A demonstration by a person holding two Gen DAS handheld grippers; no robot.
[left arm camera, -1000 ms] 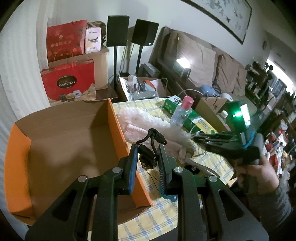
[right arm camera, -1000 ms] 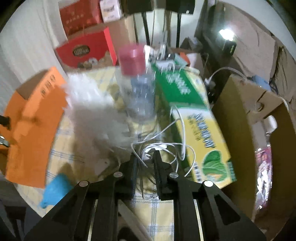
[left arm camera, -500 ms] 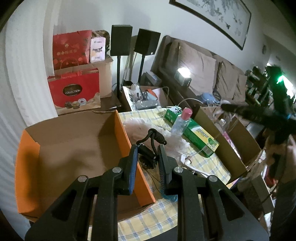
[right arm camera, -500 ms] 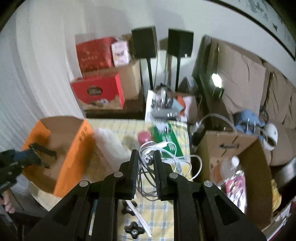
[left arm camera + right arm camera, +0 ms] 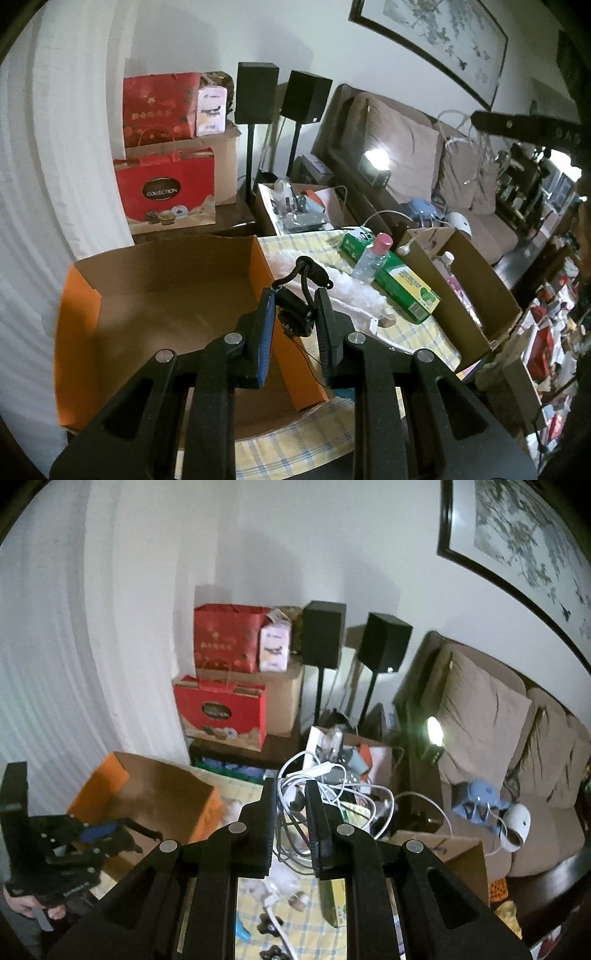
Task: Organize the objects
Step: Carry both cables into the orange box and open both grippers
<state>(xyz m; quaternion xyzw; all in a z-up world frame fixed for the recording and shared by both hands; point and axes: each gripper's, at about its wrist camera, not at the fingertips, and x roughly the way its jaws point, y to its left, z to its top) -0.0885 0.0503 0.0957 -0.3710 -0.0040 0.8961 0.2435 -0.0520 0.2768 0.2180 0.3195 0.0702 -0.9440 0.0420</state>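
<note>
My left gripper [image 5: 294,295] is shut on a small black cylindrical device with a looped black cord [image 5: 295,306], held over the right wall of the open orange cardboard box [image 5: 166,291]. My right gripper [image 5: 290,794] is shut on a tangle of white cables [image 5: 314,775], lifted high above the checked table [image 5: 255,893]. The same cables [image 5: 458,125] hang from the right gripper at the top right of the left wrist view. The left gripper [image 5: 99,830] shows at the lower left of the right wrist view, by the orange box [image 5: 155,794].
On the checked tablecloth [image 5: 295,439] lie a white fluffy duster [image 5: 354,291], a clear bottle with a pink cap [image 5: 369,258] and a green carton [image 5: 402,280]. An open brown box [image 5: 472,291] stands at the table's right. Red gift bags [image 5: 166,188], speakers and a sofa are behind.
My right gripper has risen from the table with the white cables and now holds them high. My left gripper has lifted slightly, still holding the black device over the orange box.
</note>
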